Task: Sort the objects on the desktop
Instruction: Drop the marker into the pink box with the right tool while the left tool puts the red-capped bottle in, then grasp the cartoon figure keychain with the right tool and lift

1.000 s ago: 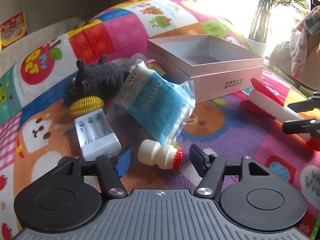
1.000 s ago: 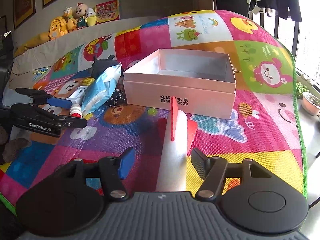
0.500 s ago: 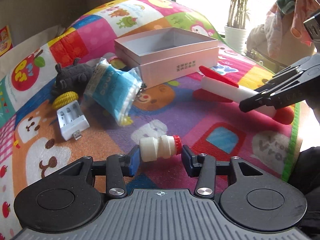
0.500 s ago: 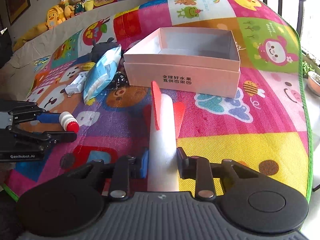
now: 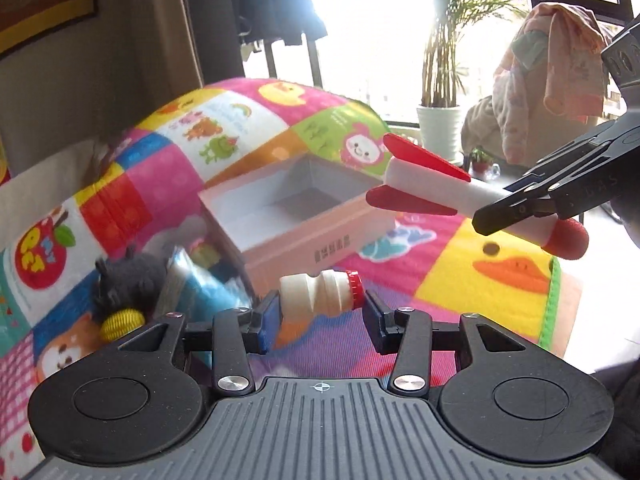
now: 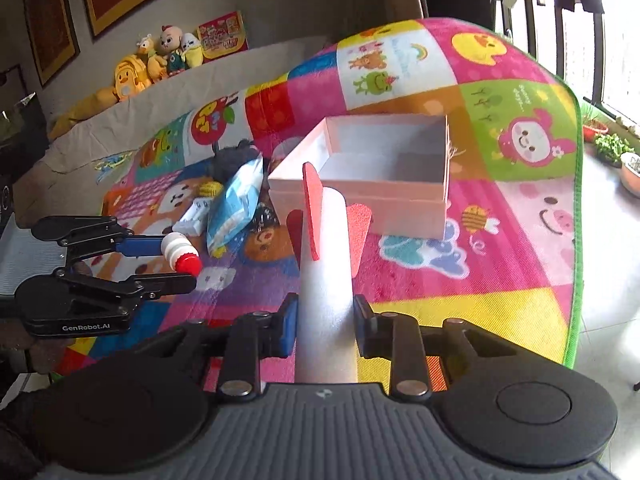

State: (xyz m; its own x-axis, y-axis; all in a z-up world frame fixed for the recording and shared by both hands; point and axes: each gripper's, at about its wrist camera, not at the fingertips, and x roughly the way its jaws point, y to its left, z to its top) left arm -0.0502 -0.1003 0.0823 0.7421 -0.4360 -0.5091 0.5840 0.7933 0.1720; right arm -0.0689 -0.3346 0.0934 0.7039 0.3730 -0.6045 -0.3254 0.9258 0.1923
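Small ribbed white bottle (image 5: 320, 294) with red cap, crosswise between the left gripper (image 5: 320, 316) pads, pinched at base and cap, lifted clear of the patchwork mat (image 5: 500, 276). White foam rocket (image 6: 326, 280) with red fins, clamped around its smooth body by the right gripper (image 6: 325, 330), nose back, fins forward. Both tilted downward toward the open pink cardboard box (image 6: 384, 184) mid-mat. Blue pouch (image 6: 236, 204), dark plush (image 5: 128, 280) near the box's left side.

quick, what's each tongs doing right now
Left tongs: closed on the small bottle, gripped end to end.
Right tongs: closed on the toy rocket, held by its white body.
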